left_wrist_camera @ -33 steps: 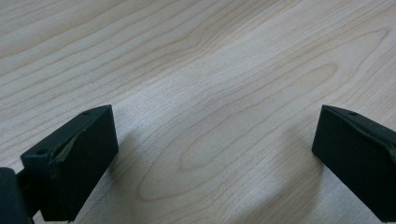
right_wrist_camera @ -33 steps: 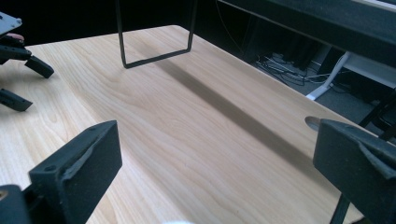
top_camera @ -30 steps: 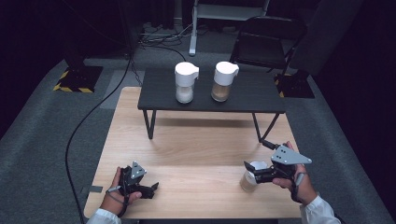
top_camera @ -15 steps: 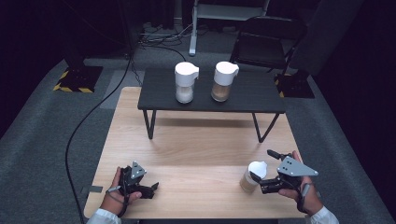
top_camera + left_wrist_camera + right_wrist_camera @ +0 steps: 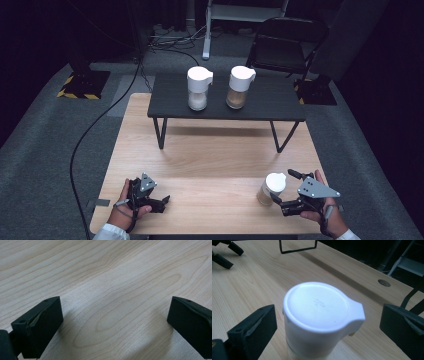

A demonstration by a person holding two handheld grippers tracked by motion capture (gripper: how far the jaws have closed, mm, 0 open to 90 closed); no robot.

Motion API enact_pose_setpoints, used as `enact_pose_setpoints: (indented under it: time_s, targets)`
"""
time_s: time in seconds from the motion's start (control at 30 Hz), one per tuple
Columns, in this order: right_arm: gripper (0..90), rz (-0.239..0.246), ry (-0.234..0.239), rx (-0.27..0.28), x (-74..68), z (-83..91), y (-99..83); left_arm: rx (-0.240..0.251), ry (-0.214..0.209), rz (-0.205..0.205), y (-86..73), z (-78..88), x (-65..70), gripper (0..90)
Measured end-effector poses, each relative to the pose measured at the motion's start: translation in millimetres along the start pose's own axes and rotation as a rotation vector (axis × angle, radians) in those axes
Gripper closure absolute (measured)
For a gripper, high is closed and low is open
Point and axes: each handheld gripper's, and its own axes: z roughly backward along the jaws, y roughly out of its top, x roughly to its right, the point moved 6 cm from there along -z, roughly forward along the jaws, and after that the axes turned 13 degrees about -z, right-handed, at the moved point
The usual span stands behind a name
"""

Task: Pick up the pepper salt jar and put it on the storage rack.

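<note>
White-lidded jar (image 5: 271,188): upright on desk (image 5: 210,165), near front right corner. Right hand-held gripper (image 5: 285,192) now spread wide either side of jar, released since a second ago; placement likely done. Left hand-held gripper (image 5: 162,201) wide, empty, well apart.

Bright overhead light on the table (image 5: 210,165); dark surroundings; soft shadows, slight blur.

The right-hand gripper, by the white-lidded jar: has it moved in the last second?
Yes. The right gripper has slid back from the jar toward the table's near edge. Its jaws now stand open, apart from the jar.
</note>
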Motion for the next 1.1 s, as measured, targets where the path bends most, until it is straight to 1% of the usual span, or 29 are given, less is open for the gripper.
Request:
enact_pose_setpoints:
  time_s: [0.1,0.3,0.43,0.63,0.7,0.73,0.8,0.87,0.93,1.1]
  targets:
    - [0.7,-0.008,-0.001,-0.009,0.9,0.2,-6.6,0.0,0.0,0.0,0.0,0.0,0.0,0.2]
    - [0.7,-0.011,-0.003,-0.05,3.4,-2.4,-19.3,-0.001,0.0,0.001,0.0,0.0,0.0,0.2]
    - [0.7,0.0,-0.021,-0.092,4.1,-6.7,-28.0,0.0,0.0,0.0,0.0,0.0,0.0,0.2]
    - [0.7,-0.011,-0.027,-0.147,7.8,-11.4,-39.8,0.0,0.0,0.001,0.0,0.0,0.0,0.2]
    - [0.8,-0.007,-0.036,-0.163,9.0,-12.0,-42.5,-0.001,0.0,0.001,0.0,0.1,0.1,0.2]
    - [0.7,0.014,-0.045,-0.177,9.2,-12.6,-44.5,0.0,0.0,0.0,-0.1,0.0,0.0,0.2]
    - [0.7,0.029,-0.047,-0.205,10.6,-13.1,-46.5,0.0,0.0,0.0,0.0,0.0,0.0,0.2]
    - [0.7,0.024,-0.057,-0.217,13.2,-13.2,-49.8,0.0,0.0,0.0,0.0,0.0,0.0,0.2]
    - [0.8,0.009,-0.07,-0.225,16.3,-13.1,-53.2,0.0,0.0,0.001,0.0,0.0,0.0,0.2]
    - [0.8,-0.013,-0.077,-0.253,23.0,-13.9,-59.2,-0.001,-0.001,0.0,-0.1,0.0,0.0,0.2]
